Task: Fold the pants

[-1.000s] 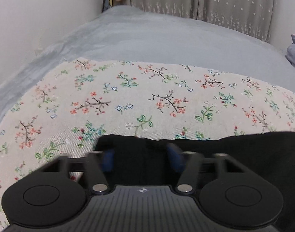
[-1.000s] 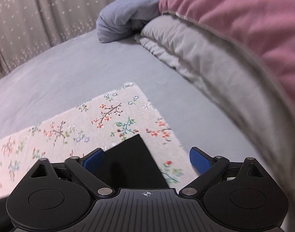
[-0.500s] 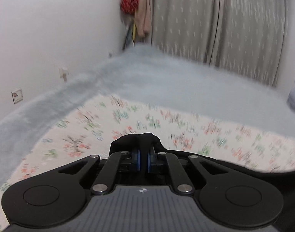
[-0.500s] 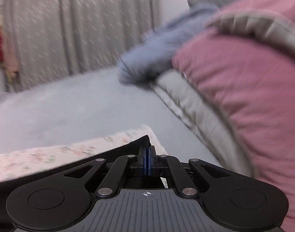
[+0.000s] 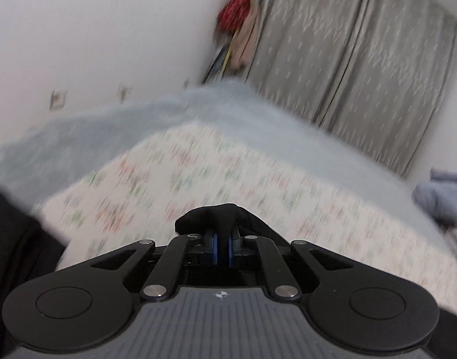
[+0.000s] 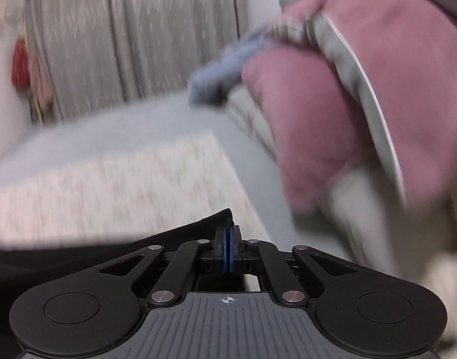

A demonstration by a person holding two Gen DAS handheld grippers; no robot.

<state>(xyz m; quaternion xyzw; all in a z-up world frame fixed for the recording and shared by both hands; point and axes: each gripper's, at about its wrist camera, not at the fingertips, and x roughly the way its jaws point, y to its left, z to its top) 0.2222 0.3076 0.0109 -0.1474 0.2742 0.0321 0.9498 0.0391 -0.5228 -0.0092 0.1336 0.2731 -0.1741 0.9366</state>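
Left claw (image 5: 222,246) and right claw (image 6: 228,252) each clamped on black pants (image 5: 219,218) edge; cloth spans between them, above floral sheet (image 5: 198,173).

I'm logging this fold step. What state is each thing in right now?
Left gripper: shut on a bunched edge of the black pants.
Right gripper: shut on a corner of the black pants.
Black pants: pinched at both ends, lifted.
Floral cloth: spread flat on the grey bedcover.
Grey patterned curtains: drawn.
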